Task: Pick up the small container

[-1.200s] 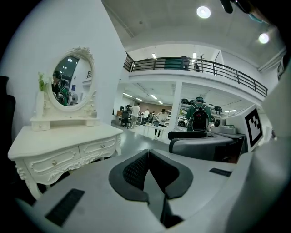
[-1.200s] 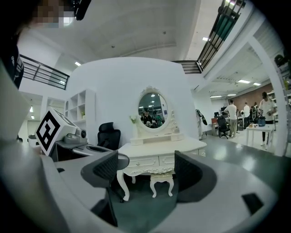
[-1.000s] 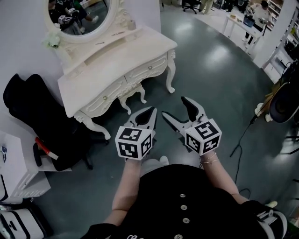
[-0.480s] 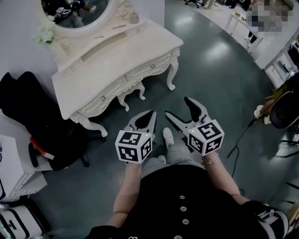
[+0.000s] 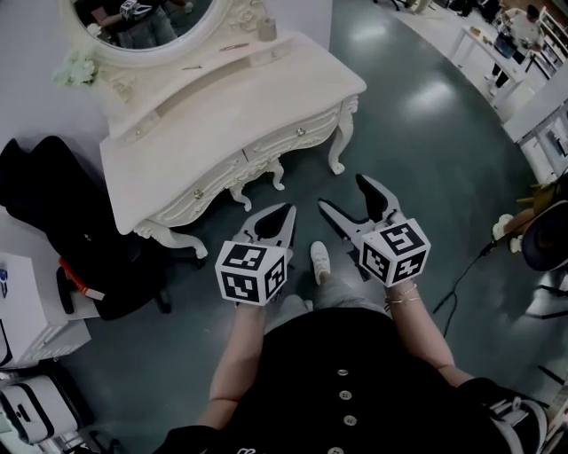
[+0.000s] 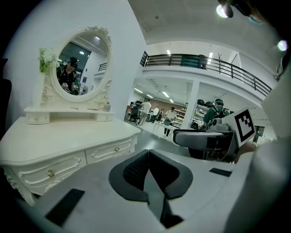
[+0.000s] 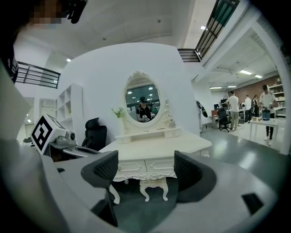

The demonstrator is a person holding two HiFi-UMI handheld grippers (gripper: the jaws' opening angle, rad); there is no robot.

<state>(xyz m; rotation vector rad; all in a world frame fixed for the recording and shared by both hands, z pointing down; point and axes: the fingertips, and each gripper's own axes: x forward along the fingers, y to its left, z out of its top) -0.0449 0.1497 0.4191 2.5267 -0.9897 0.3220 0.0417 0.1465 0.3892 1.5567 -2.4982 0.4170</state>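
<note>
The small container (image 5: 265,29) was seen standing upright on the raised shelf (image 5: 204,66) at the back of the white bench (image 5: 266,106). It stood just beside the right edge of the oval mirror (image 5: 142,22) and well apart from both tongs. The left tongs (image 5: 284,213) were held shut, the pads pressed together with nothing between them. The right tongs (image 5: 343,193) were spread wide and empty, with the bench's drawers framed between the jaws. Both were held low over the floor, short of the bench.

The container was shown too small in every view for its material to be made out. From its size it was judged light and probably rigid, with a smooth and perhaps slippery wall. A hold across the middle of its body, with the jaws level, was judged best. A gentle closing was thought needed, so that it would not be tipped or knocked against the mirror frame. The open right tongs were judged the better placed for this.
</note>
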